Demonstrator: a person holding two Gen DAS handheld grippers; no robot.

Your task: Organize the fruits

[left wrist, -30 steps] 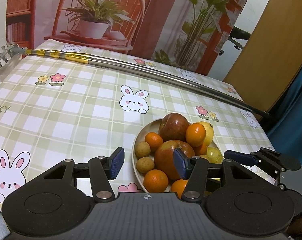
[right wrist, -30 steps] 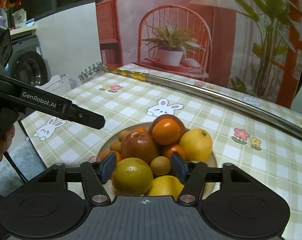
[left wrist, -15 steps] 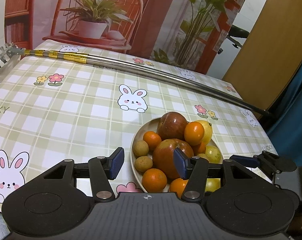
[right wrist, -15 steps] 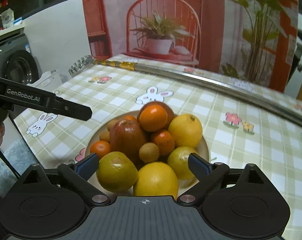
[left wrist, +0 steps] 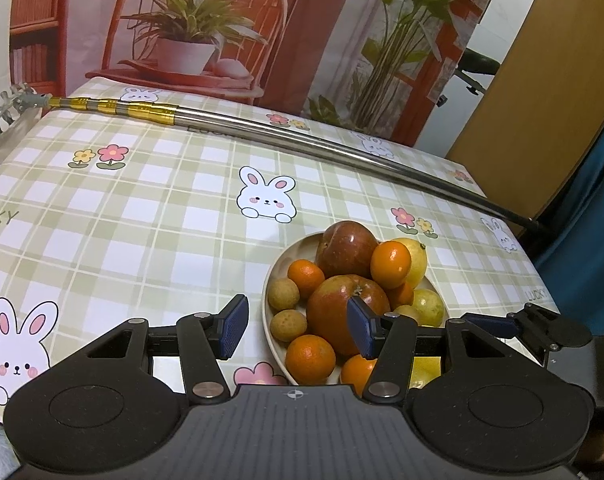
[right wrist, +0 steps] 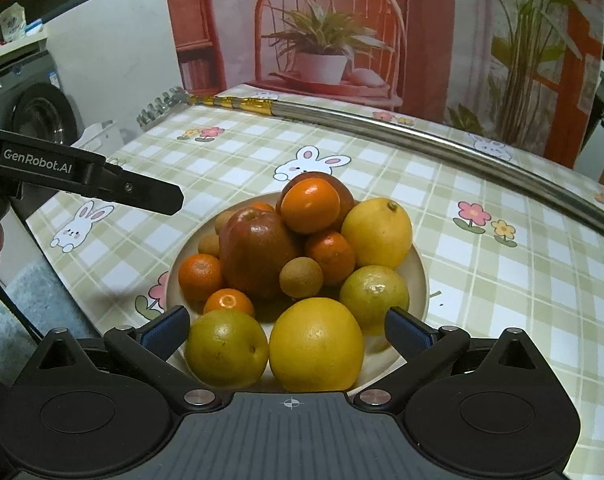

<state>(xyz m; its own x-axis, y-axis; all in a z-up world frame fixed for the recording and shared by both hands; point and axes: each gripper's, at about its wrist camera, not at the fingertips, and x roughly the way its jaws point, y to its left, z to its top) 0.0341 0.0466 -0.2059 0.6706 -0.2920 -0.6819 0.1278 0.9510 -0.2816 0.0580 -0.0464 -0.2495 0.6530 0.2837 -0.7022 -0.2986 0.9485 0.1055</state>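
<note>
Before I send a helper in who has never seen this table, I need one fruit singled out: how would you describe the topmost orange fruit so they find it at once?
On the checked tablecloth stands a pale plate heaped with fruit. At the peak of the heap, a small orange mandarin leans on the far red apple, beside a lemon. It alone sits on top; the other mandarins lie lower.
</note>
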